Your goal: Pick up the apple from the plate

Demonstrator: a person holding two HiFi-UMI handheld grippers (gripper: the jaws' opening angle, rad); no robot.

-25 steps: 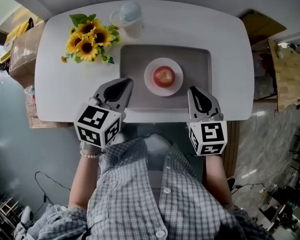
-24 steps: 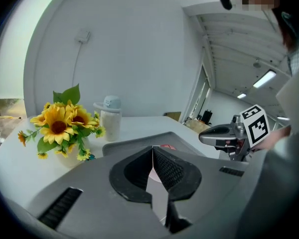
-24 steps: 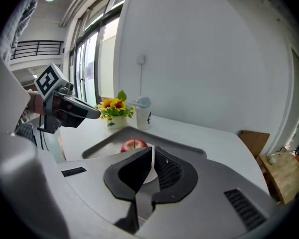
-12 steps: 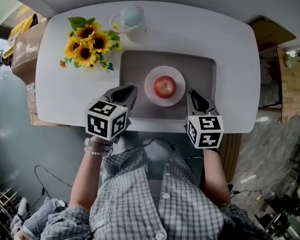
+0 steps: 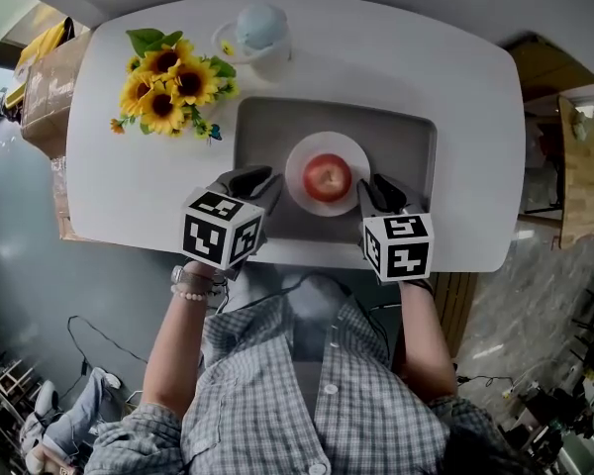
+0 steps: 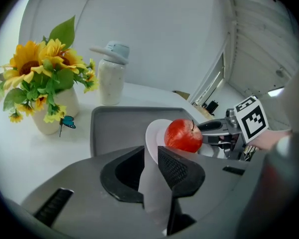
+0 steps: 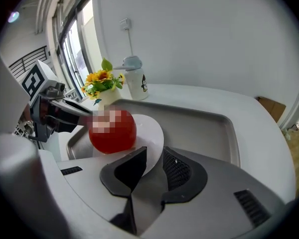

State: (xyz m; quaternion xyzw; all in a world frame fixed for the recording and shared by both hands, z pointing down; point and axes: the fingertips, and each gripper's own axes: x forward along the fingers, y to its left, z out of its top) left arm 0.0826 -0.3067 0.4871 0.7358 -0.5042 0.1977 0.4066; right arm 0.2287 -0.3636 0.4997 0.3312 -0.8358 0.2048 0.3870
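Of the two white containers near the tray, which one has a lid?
The bottle, right of the vase: a pale blue lid tops it, while the vase holds sunflowers.

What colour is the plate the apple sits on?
White and plain: the plate shows best in the head view, on the grey tray under the red apple.

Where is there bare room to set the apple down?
Bare: the table right of the tray, and the tray's right end beyond the plate. Crowded: back left, with sunflowers and bottle; the tray's near edge, where left gripper and right gripper flank the plate.
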